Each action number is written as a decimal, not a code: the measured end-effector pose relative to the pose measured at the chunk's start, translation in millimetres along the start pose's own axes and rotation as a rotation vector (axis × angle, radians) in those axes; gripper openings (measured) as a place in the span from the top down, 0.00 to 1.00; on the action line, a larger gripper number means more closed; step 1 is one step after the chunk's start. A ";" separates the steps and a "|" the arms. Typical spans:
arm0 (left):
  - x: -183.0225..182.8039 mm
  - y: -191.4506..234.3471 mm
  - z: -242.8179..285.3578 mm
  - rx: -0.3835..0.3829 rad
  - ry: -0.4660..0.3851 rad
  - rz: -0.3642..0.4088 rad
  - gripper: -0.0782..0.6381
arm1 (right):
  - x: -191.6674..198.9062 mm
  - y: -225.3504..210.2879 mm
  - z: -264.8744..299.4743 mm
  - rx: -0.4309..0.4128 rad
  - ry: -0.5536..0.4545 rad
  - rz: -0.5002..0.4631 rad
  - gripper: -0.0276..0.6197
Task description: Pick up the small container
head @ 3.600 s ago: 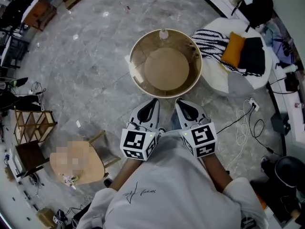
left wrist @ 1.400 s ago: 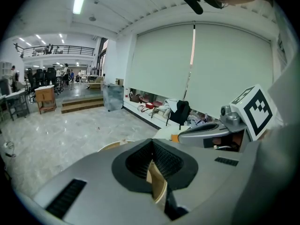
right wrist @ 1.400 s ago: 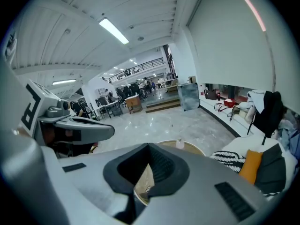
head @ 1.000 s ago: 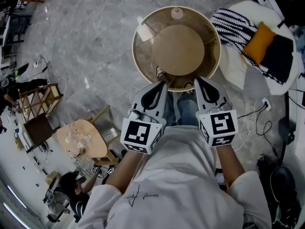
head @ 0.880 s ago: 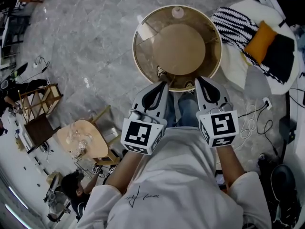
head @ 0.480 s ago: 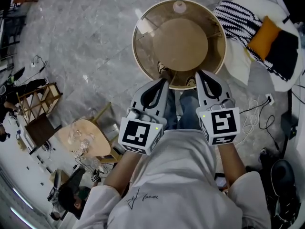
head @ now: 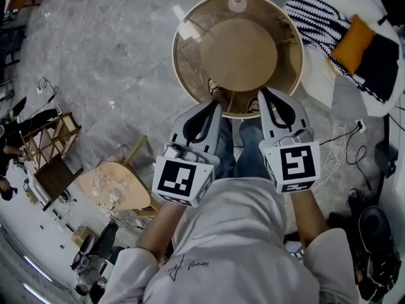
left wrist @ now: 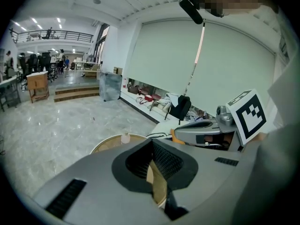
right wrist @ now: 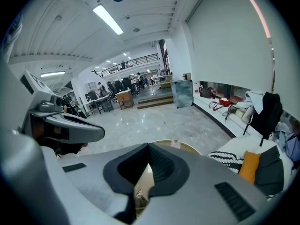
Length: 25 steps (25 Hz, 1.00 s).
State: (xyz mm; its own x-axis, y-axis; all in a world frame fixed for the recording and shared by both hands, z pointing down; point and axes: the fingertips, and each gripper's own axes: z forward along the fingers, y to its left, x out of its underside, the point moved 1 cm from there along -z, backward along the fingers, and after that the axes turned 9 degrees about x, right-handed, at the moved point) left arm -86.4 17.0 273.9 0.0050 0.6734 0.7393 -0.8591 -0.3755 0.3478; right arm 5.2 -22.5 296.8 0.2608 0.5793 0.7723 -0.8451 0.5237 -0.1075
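Observation:
The small container (head: 236,3), pale with a rounded lid, stands at the far edge of a round glass-topped table (head: 179,75). It shows small above the jaws in the left gripper view (left wrist: 125,138) and in the right gripper view (right wrist: 175,144). My left gripper (head: 214,107) and right gripper (head: 264,95) are side by side at the table's near rim, a full table width short of the container. Both point forward and down. Each has its jaws shut with nothing between them, as seen on the left gripper (left wrist: 151,142) and the right gripper (right wrist: 149,148).
A white seat (head: 329,87) with a striped blanket (head: 310,18) and an orange cushion (head: 351,40) is right of the table. Cables (head: 338,160) lie on the marble floor. A small wooden table (head: 117,185) and a wooden rack (head: 47,141) are at the left.
Both grippers have moved forward and a little down together, and their tips now overlap the table's near rim. The jaws stay shut. The container has not moved.

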 end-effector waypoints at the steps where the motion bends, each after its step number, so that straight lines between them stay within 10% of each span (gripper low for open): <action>1: 1.0 2.1 2.5 0.006 0.004 0.001 0.87 | 0.8 0.5 2.6 0.003 0.002 -0.010 0.93; 25: 22.7 75.4 37.3 0.040 0.066 -0.016 0.87 | 26.8 -8.5 77.8 0.084 0.066 -0.058 0.93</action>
State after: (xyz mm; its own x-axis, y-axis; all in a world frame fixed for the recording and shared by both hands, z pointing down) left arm -132.0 -19.8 338.4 -0.0163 0.7198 0.6940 -0.8379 -0.3886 0.3833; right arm -17.0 -60.0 367.2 0.3382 0.5908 0.7325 -0.8629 0.5053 -0.0091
